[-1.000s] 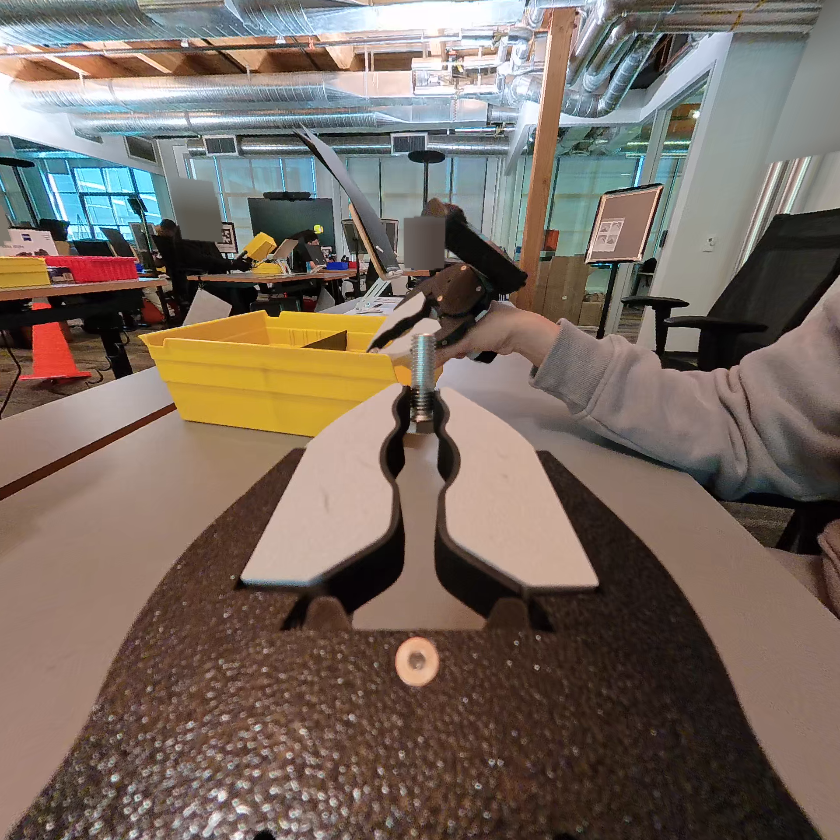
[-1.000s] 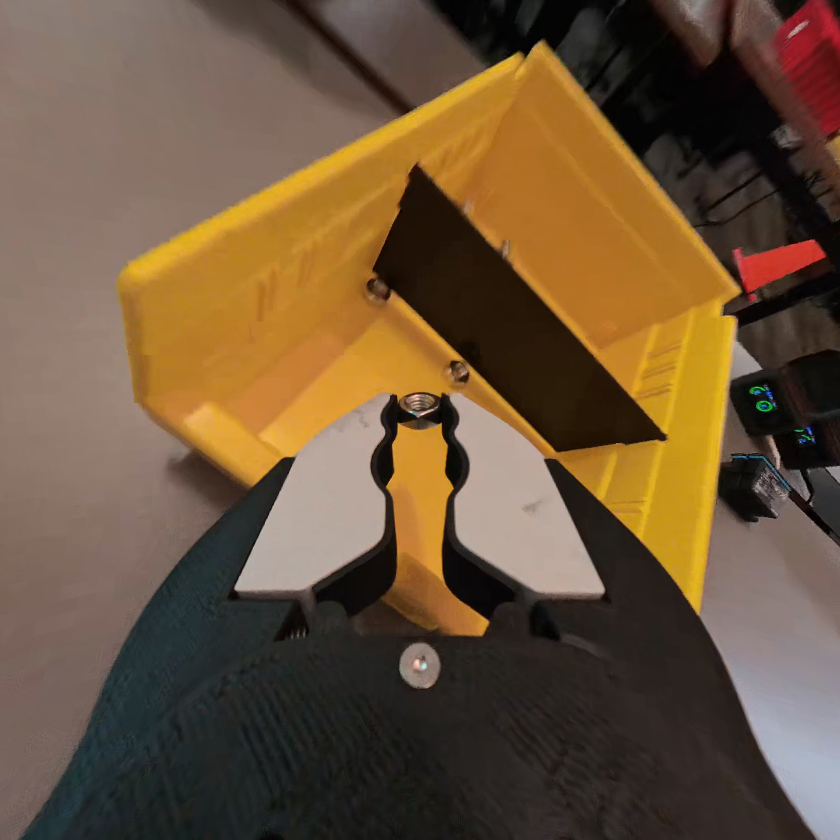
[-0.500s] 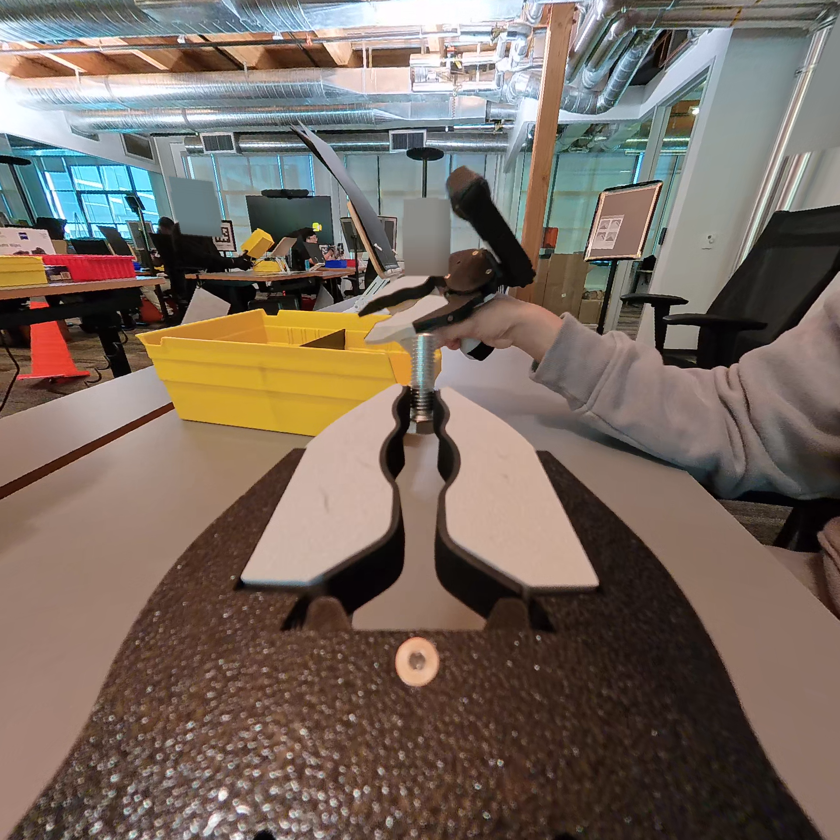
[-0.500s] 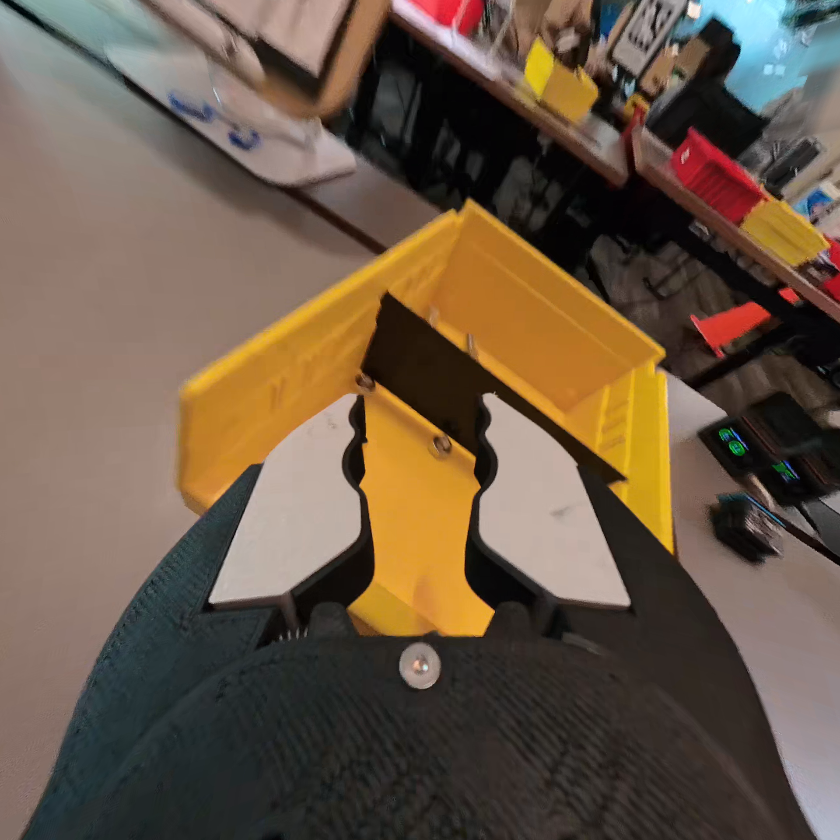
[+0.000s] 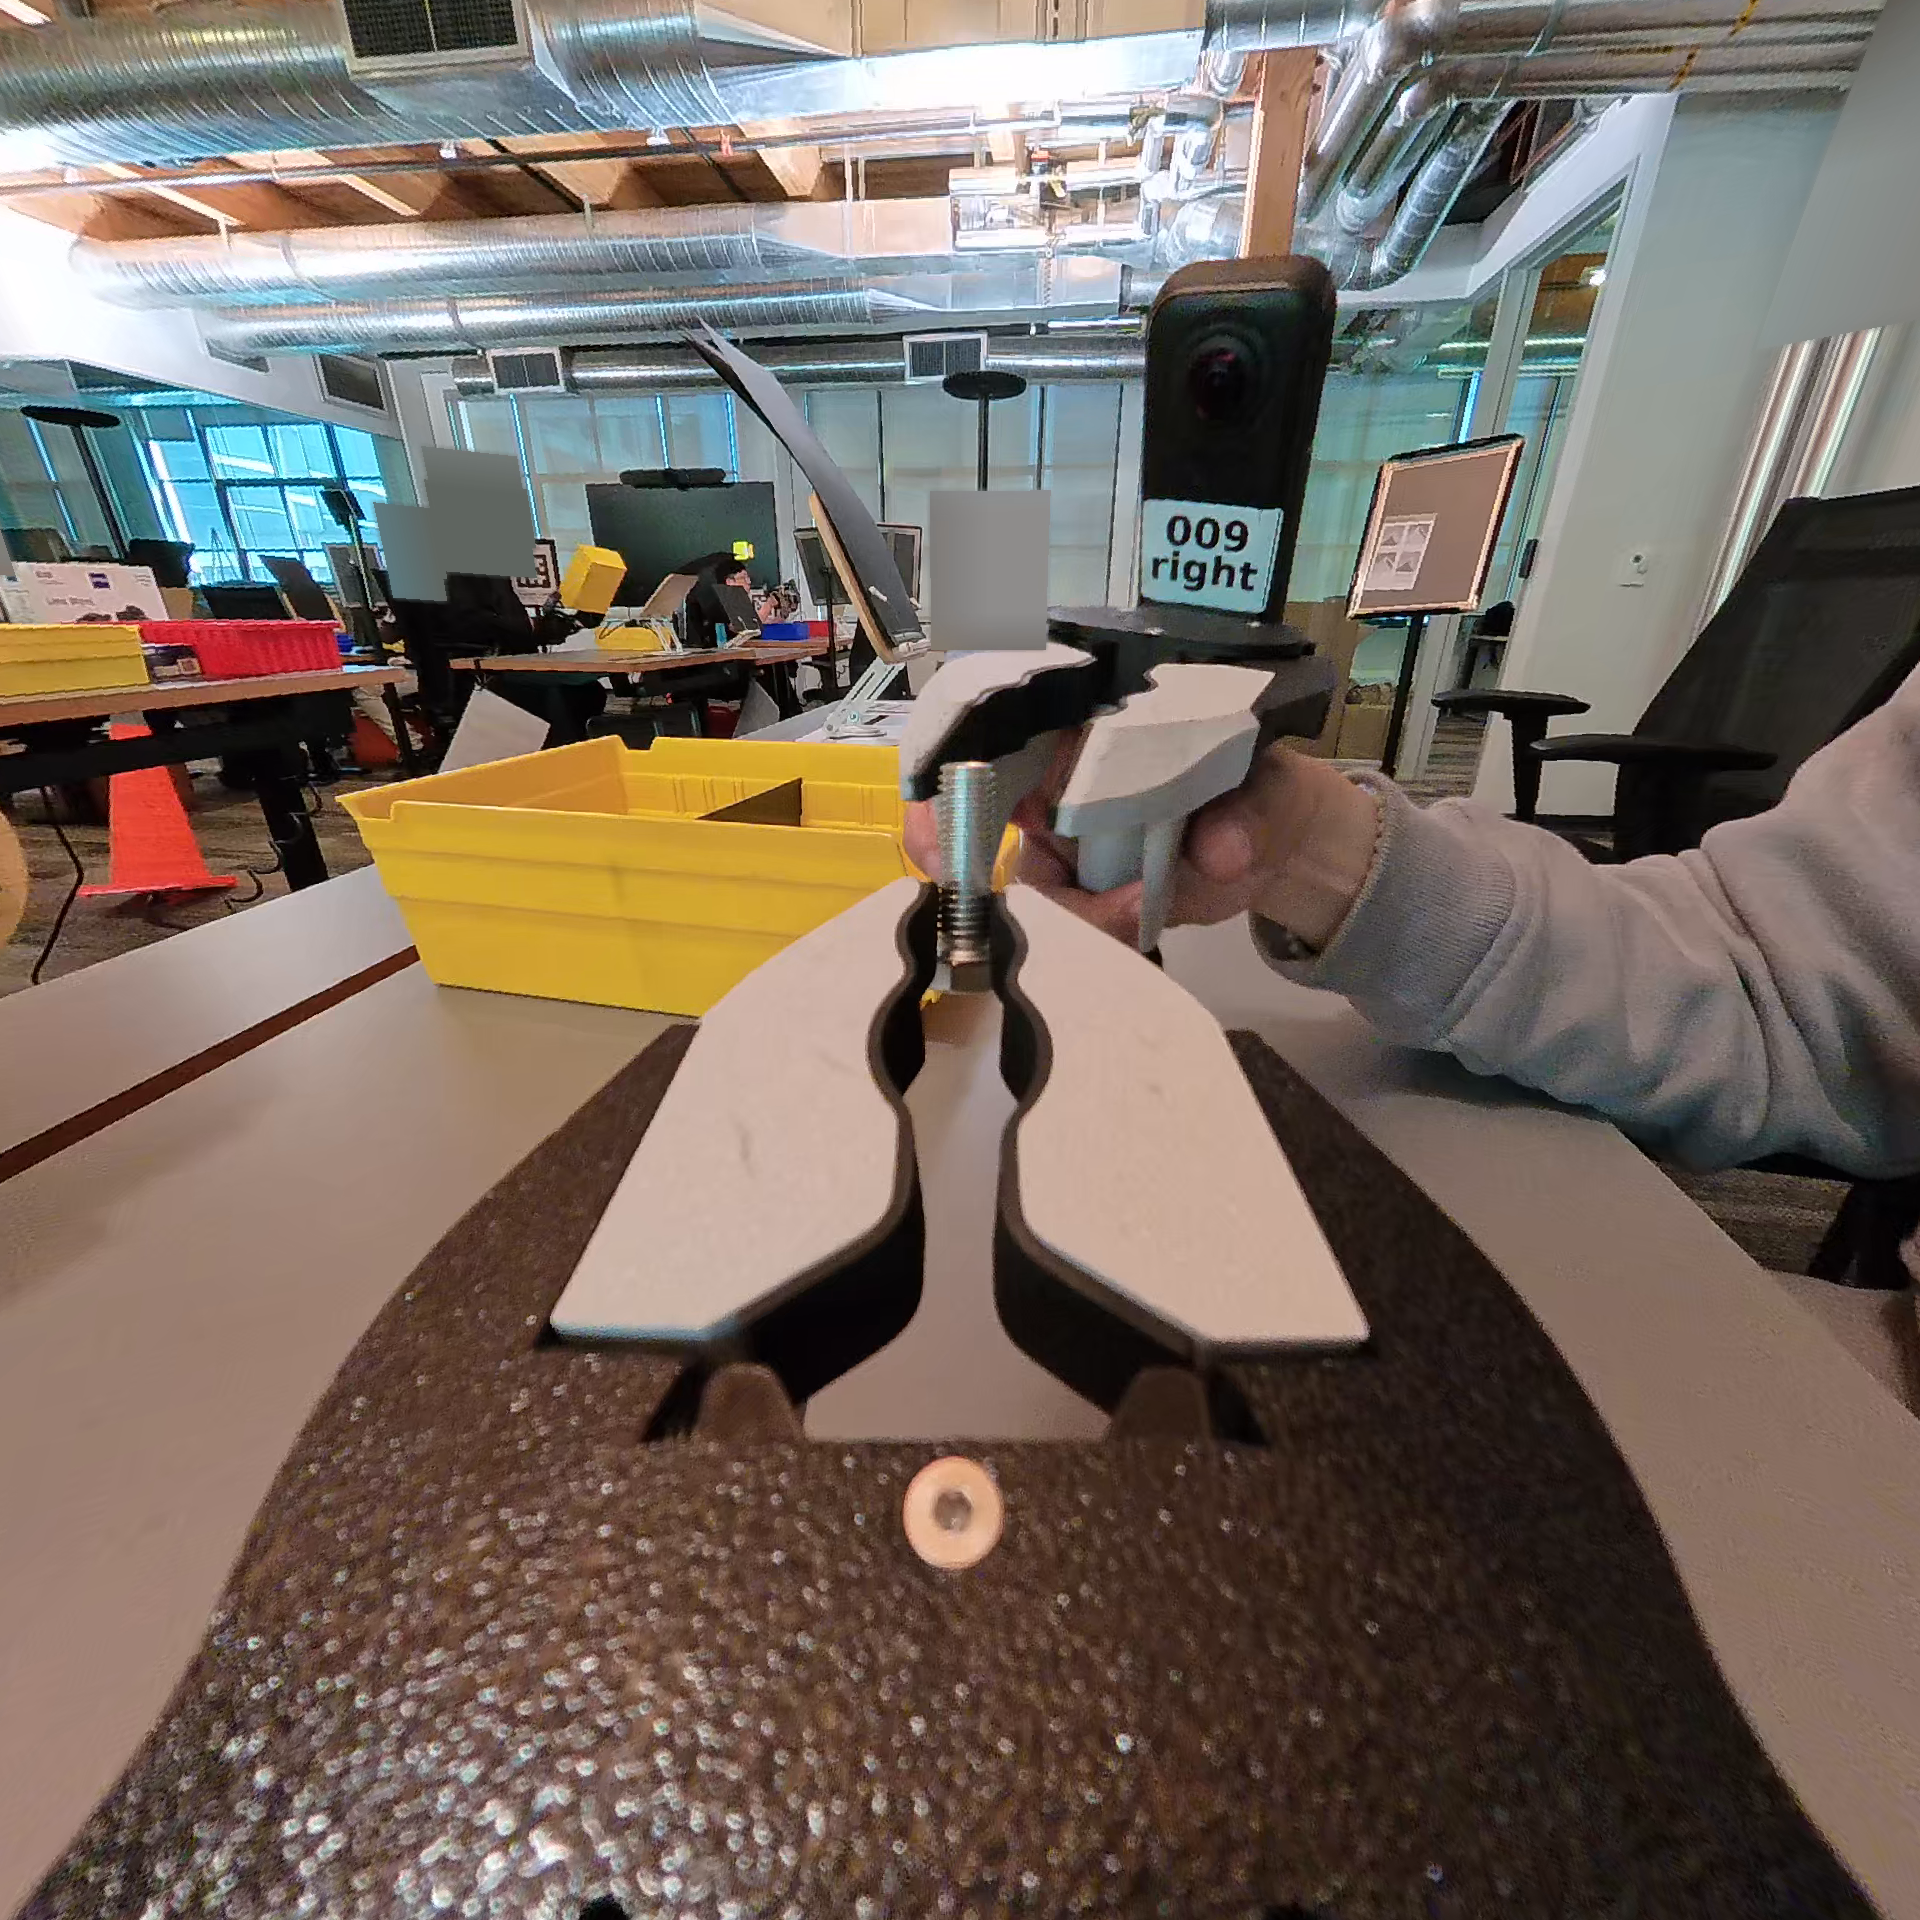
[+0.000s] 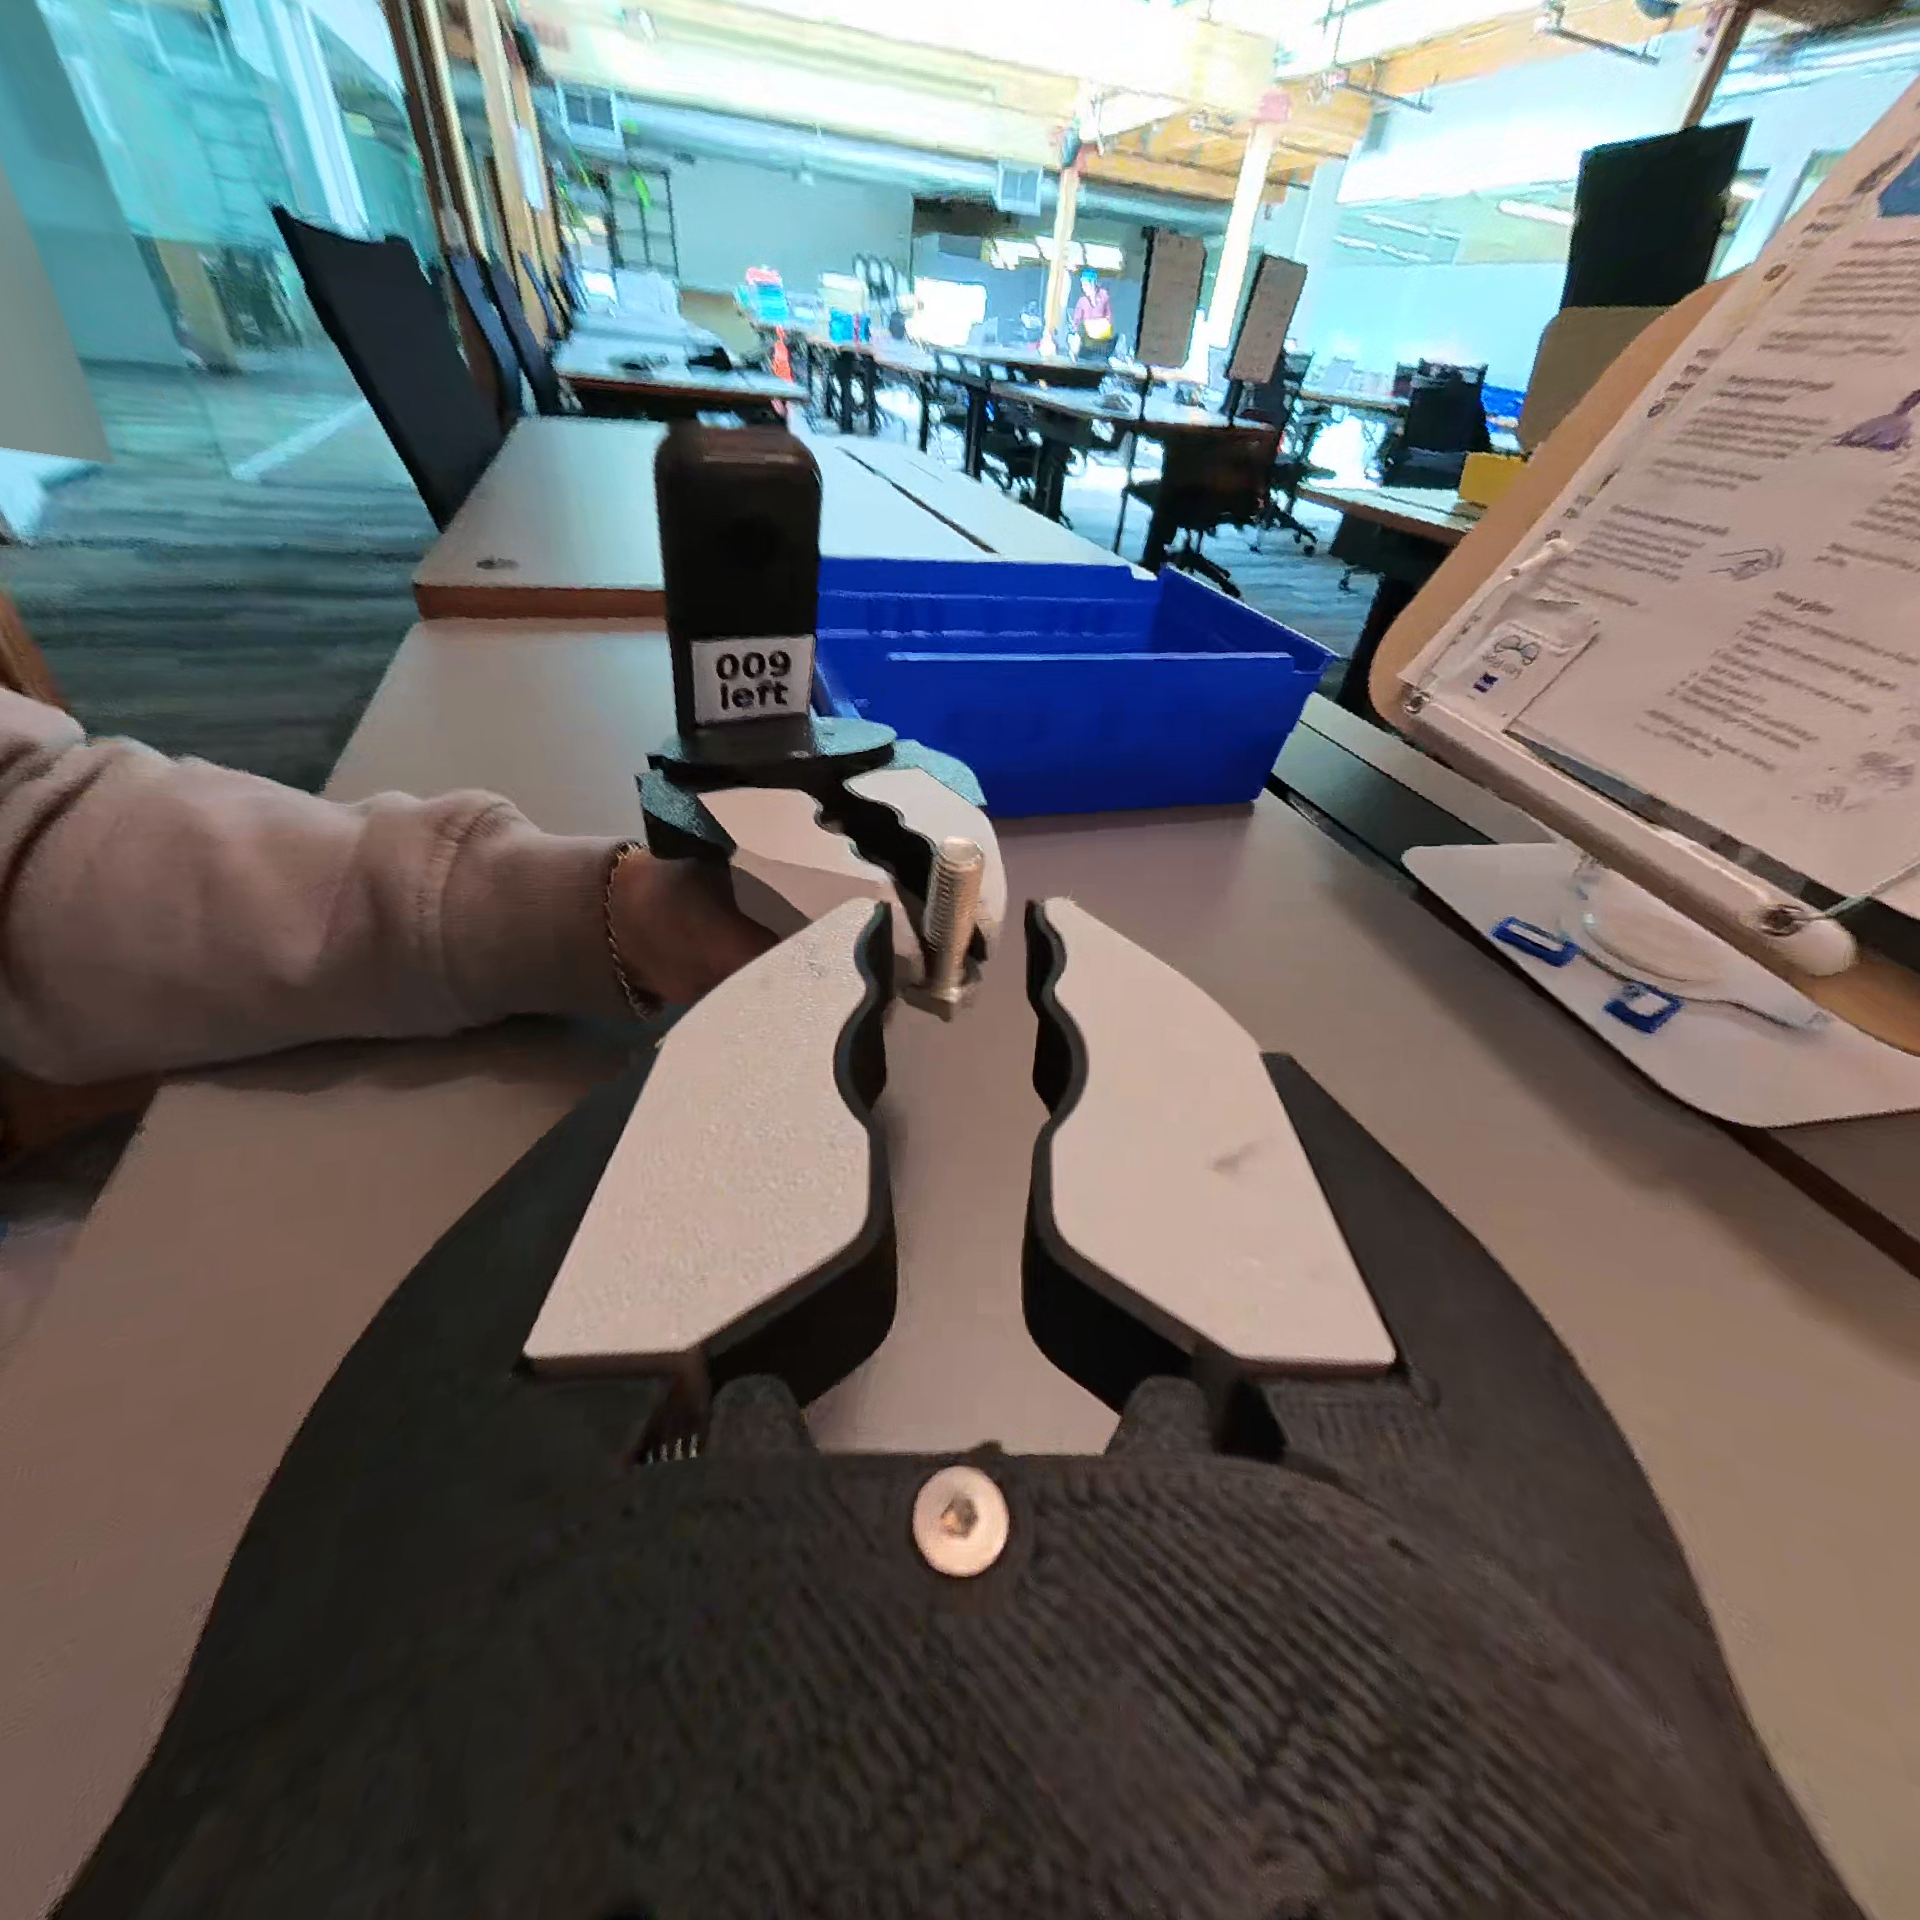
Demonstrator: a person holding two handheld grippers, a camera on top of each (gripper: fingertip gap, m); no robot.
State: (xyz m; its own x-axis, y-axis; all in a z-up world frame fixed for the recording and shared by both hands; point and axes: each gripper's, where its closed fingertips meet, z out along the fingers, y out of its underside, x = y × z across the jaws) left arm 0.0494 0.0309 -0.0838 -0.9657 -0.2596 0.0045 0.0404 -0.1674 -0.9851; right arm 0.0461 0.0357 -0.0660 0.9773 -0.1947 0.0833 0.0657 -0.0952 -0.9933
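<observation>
An open-plan office workshop is shown: exposed silver ducts (image 5: 520, 239) are hung above a yellow parts bin (image 5: 623, 883), behind which desks with monitors (image 5: 681, 540) are ranged.

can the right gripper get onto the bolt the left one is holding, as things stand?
Probably yes. The left gripper clamps the bolt low on its shank, head down, so the threaded upper part stands bare. The right gripper is open, empty, right beside it; nothing lies between them.
</observation>
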